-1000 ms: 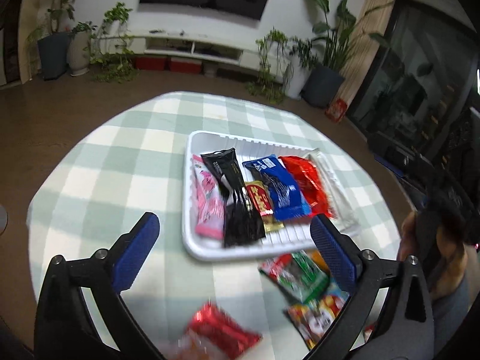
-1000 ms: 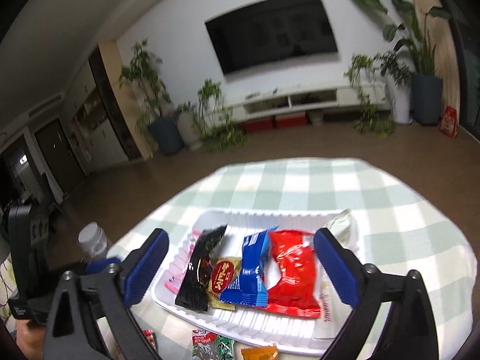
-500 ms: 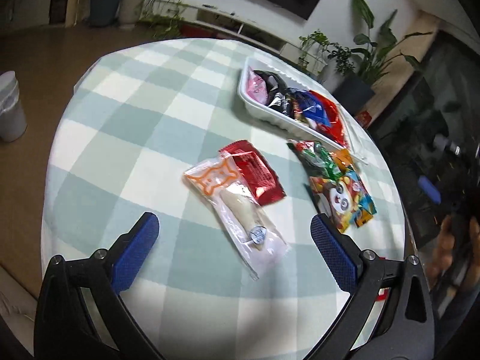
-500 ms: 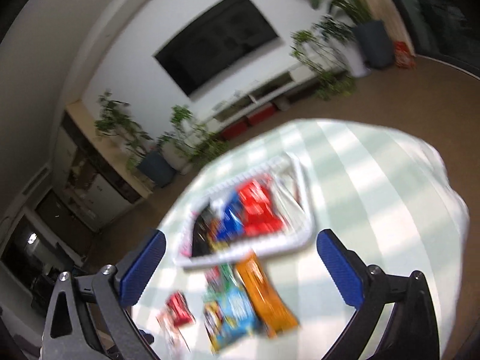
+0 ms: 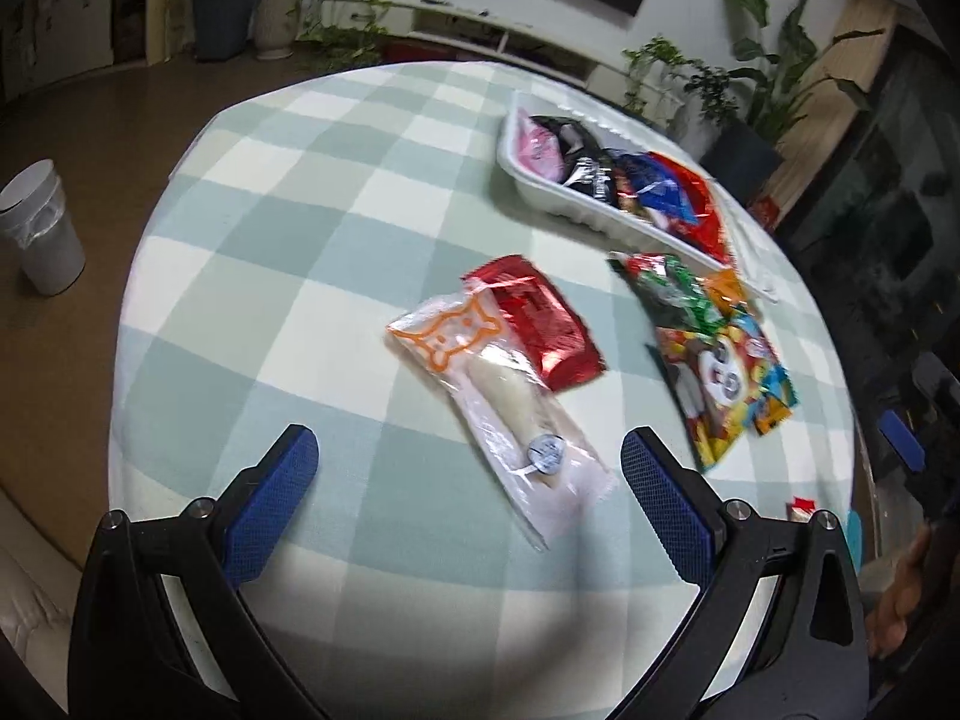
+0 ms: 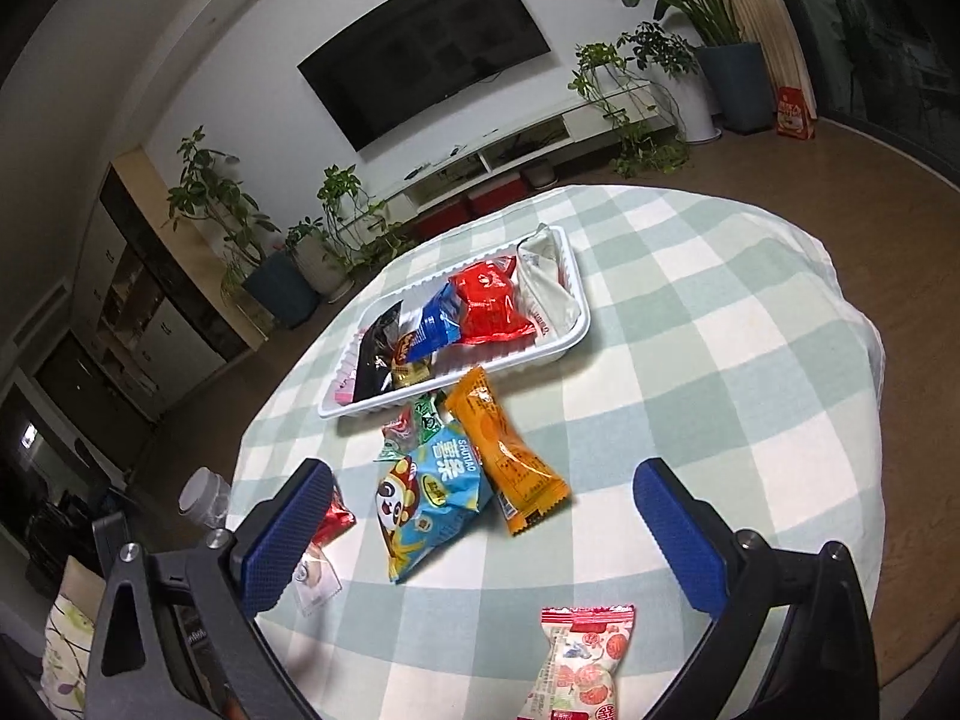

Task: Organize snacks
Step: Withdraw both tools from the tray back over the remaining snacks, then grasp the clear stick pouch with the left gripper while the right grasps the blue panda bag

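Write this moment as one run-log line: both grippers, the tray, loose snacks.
left gripper: open, empty | right gripper: open, empty | tray: holds several packets | loose on table: clear packet, orange packet, blue packet

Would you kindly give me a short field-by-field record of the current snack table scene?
Surface: round table, green-checked cloth
Tray: white tray holding several packets, including a red packet
Loose on cloth: clear cat-print packet, orange packet, blue panda packet
Left claw: open, empty, above the clear packet
Right claw: open, empty
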`<move>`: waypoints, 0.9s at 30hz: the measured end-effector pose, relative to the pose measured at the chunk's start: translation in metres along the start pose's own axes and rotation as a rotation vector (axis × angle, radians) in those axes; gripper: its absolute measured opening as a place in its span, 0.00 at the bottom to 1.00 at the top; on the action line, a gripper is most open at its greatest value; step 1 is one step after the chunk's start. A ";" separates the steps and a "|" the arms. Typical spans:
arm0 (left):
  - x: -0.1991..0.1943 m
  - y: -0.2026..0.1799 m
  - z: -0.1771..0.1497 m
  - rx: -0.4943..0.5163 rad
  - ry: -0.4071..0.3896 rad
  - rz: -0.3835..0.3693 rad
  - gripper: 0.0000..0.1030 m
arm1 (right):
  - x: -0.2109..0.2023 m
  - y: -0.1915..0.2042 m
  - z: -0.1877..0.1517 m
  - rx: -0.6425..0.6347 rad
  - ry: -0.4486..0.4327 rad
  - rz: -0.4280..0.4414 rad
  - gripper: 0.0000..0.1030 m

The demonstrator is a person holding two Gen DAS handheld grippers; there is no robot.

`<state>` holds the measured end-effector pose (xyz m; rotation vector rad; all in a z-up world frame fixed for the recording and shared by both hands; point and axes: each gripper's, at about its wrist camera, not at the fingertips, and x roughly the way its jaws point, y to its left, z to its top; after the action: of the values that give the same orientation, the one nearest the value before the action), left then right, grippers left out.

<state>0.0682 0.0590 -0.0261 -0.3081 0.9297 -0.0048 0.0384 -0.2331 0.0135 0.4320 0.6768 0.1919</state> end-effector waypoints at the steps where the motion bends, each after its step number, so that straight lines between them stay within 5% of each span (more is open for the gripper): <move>1: 0.003 0.000 0.003 0.001 0.008 0.013 0.99 | 0.000 0.001 0.000 -0.004 0.001 -0.004 1.00; 8: 0.031 -0.025 0.016 0.058 0.091 0.089 0.99 | 0.006 0.005 -0.004 -0.029 0.018 -0.013 1.00; 15: 0.041 -0.032 0.018 0.100 0.080 0.134 0.97 | 0.010 0.005 -0.006 -0.030 0.039 -0.015 1.00; 27: 0.029 -0.005 0.025 0.133 0.067 0.151 0.35 | 0.008 0.004 -0.006 -0.037 0.041 -0.013 1.00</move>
<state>0.1057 0.0569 -0.0335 -0.1149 1.0121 0.0616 0.0407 -0.2250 0.0060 0.3891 0.7152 0.2010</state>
